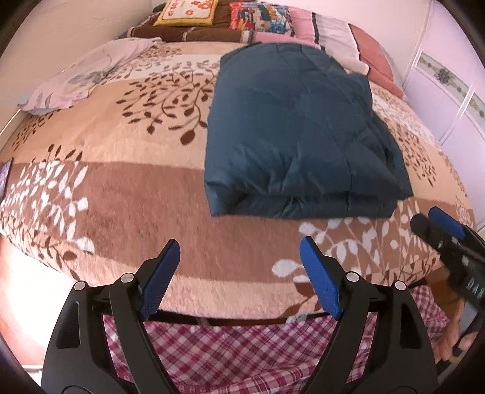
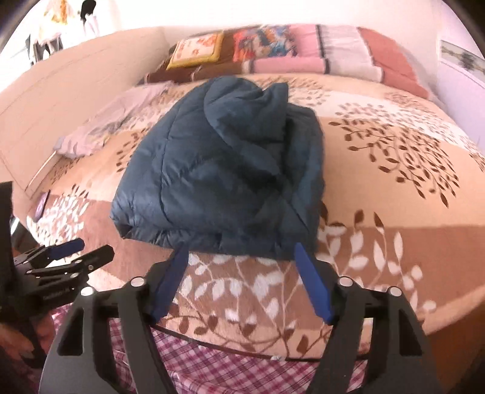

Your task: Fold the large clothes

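1. The left claw is standing wide apart and gripping nothing, hanging over the near edge of the bed, well short of the garment. Judging from that spread, it is being kept ready for a thick, puffy edge rather than a thin one.

2. The right claw is likewise gaping wide and carrying nothing, its blue fingertips sitting just before the near hem of the dark teal padded jacket; whether they are touching the fabric cannot be told.

3. The jacket is lying on the leaf-patterned blanket, towards the middle of the bed, already doubled into a thick bundle with its folded edge facing the person. That placement seems to be giving both claws a reachable hem for another fold or a squaring-up.

4. The left wrist view is showing the bundle's layered near edge and a fairly flat, tidy top, plus the right claw coming in from the side.

5. The right wrist view is revealing what the other hides: a rumpled hump of fabric bunching at the far end, suggesting the fold is not yet neat. It is also catching the left claw low at the side.

6. Beyond, a pale lilac cloth is lying apart from the jacket, and pillows are lining the head of the bed.
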Demonstrator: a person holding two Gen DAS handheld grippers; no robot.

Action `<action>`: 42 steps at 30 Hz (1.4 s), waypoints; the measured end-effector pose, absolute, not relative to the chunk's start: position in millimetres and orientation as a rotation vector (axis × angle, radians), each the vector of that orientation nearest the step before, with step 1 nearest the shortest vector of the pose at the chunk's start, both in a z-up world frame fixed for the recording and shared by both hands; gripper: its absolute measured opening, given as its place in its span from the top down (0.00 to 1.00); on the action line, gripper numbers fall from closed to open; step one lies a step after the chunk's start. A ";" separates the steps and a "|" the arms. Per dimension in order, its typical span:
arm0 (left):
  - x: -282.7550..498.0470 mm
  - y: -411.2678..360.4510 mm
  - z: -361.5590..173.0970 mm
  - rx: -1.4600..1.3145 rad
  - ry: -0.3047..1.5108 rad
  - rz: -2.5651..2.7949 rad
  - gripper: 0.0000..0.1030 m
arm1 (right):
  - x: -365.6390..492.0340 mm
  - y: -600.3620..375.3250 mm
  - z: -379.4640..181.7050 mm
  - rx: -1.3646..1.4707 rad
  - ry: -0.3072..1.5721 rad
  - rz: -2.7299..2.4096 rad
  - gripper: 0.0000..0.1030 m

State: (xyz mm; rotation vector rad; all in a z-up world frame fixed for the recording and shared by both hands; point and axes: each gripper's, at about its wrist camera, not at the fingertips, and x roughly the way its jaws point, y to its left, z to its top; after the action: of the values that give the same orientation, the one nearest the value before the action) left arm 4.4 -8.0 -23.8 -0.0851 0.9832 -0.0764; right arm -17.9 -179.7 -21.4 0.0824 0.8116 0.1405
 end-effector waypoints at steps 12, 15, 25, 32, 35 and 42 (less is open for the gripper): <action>-5.5 -18.4 -25.2 -0.040 0.989 -0.105 0.22 | -29.3 -159.5 -53.2 -0.016 0.926 0.105 0.31; -7.0 -17.1 -23.9 -0.042 0.984 -0.102 0.22 | -29.0 -156.1 -58.0 -0.019 0.954 0.115 0.31; -10.4 -13.4 -22.9 -0.054 0.977 -0.090 0.21 | -29.6 -156.5 -65.3 -0.015 1.008 0.076 0.31; -10.8 -12.6 -22.6 -0.055 0.975 -0.089 0.21 | -29.8 -153.9 -66.6 -0.023 1.018 0.074 0.31; -11.3 -11.6 -23.0 -0.055 0.974 -0.088 0.21 | -28.8 -154.5 -67.9 -0.023 1.026 0.074 0.31; -11.0 -9.9 -24.1 -0.054 0.982 -0.087 0.21 | -27.4 -155.7 -70.9 -0.017 1.042 0.075 0.31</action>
State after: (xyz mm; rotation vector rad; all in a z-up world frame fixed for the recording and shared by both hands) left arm -11.0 -9.9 -24.1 -0.0536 0.9817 -0.0874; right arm -27.4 -155.7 -70.9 -0.0168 1.0416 0.0747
